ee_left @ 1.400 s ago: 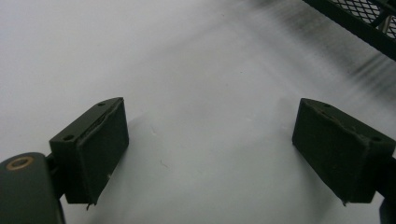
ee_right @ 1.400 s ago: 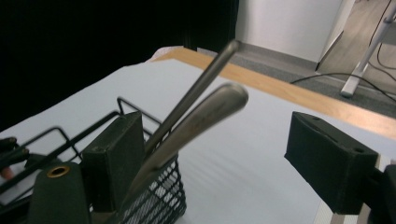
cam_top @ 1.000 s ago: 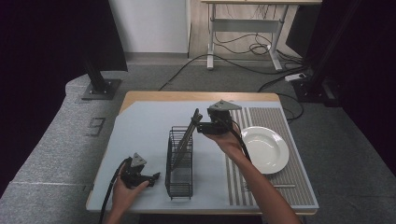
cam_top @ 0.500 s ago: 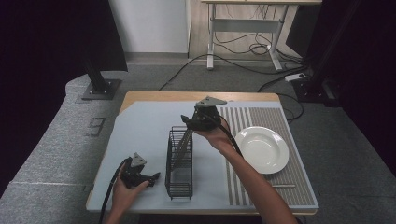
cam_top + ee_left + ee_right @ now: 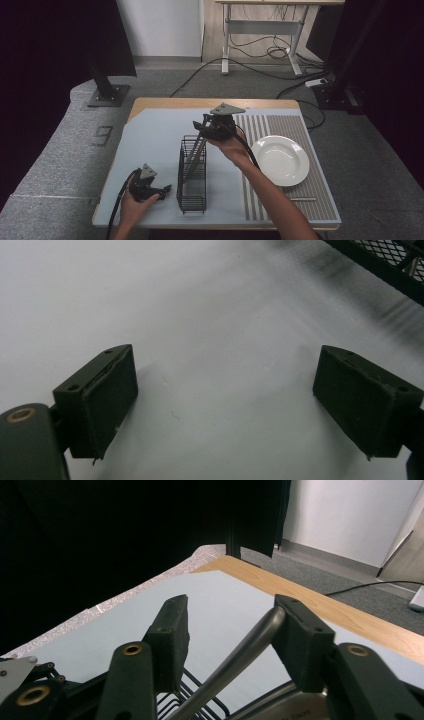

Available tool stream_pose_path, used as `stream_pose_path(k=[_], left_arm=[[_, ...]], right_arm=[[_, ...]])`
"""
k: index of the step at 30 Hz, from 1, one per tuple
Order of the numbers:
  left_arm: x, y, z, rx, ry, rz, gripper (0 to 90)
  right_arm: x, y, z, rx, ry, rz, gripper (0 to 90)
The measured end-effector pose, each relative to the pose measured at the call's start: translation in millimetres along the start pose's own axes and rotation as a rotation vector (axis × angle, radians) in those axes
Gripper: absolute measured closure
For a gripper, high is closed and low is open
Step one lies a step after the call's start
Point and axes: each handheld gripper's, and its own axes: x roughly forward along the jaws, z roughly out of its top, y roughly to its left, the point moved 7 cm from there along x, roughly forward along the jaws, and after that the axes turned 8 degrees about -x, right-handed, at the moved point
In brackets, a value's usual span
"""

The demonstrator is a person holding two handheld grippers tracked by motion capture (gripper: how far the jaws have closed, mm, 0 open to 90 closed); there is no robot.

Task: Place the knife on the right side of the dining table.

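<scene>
A metal utensil handle (image 5: 196, 150) leans up out of a black wire basket (image 5: 192, 200) in the middle of the table. My right gripper (image 5: 202, 126) is at the handle's top end. Its jaws have just been closing. In the right gripper view the handle (image 5: 240, 650) lies against the right pad while the left pad stands apart from it, so the right gripper (image 5: 231, 605) is still open around it. My left gripper (image 5: 165, 190) rests on the mat at the front left, open (image 5: 225, 360), with nothing between its pads.
A white plate (image 5: 280, 160) sits on the striped mat (image 5: 320, 200) at the right. A thin metal piece (image 5: 302, 199) lies on that mat near the front. The basket's corner (image 5: 380, 270) is close to my left gripper. Bare blue-grey mat (image 5: 150, 145) spreads at the left.
My right gripper has shifted left from near the plate to the utensil handle's top, and its jaws have narrowed around it. The left gripper has not moved.
</scene>
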Motion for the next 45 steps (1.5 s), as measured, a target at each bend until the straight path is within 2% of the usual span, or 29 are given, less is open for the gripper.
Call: stream_pose_path(k=[2, 5, 8, 10, 14, 19, 22, 25, 35, 38, 40, 42, 45], left_arm=[[0.0, 0.0, 0.0, 0.0, 0.0, 0.0, 10.1], [0.0, 0.0, 0.0, 0.0, 0.0, 0.0, 10.1], [0.1, 0.0, 0.0, 0.0, -0.001, 0.0, 10.1], [0.1, 0.0, 0.1, 0.0, -0.001, 0.0, 10.1], [0.1, 0.1, 0.1, 0.0, -0.002, 0.0, 10.1], [0.1, 0.2, 0.1, 0.002, -0.002, 0.001, 10.1], [0.1, 0.0, 0.0, 0.0, -0.001, 0.0, 10.1], [0.1, 0.1, 0.1, 0.001, -0.001, 0.001, 10.1], [0.1, 0.0, 0.1, 0.0, -0.001, 0.0, 10.1], [0.1, -0.1, 0.1, 0.0, -0.002, 0.0, 10.2], [0.1, 0.0, 0.1, 0.0, -0.002, 0.0, 10.2], [0.1, 0.0, 0.1, 0.0, -0.002, 0.0, 10.2], [0.0, 0.0, 0.0, 0.0, -0.001, 0.0, 10.2]], right_arm=[[0.8, -0.3, -0.5, 0.011, -0.001, 0.01, 52.4], [5.8, 4.0, -6.3, 0.025, 0.03, 0.056, 55.6], [13.7, 9.6, -15.9, 0.002, 0.055, 0.036, 56.4], [18.1, 10.8, -20.9, 0.019, 0.06, 0.039, 59.1], [23.5, 14.8, -26.1, 0.015, 0.06, 0.031, 61.9], [29.3, 22.5, -31.4, 0.008, 0.084, 0.054, 63.0], [32.2, 26.2, -34.8, 0.005, 0.096, 0.056, 66.8], [32.0, 26.2, -34.3, 0.026, 0.076, 0.083, 72.5], [21.2, 32.7, -30.6, 0.124, 0.006, 0.183, 79.6], [17.2, 34.5, -28.4, 0.174, -0.009, 0.219, 82.4], [13.3, 34.6, -25.4, 0.179, -0.03, 0.219, 83.6], [9.3, 33.8, -23.0, 0.144, -0.046, 0.196, 83.6], [3.9, 31.5, -20.5, 0.156, -0.072, 0.198, 83.6]])
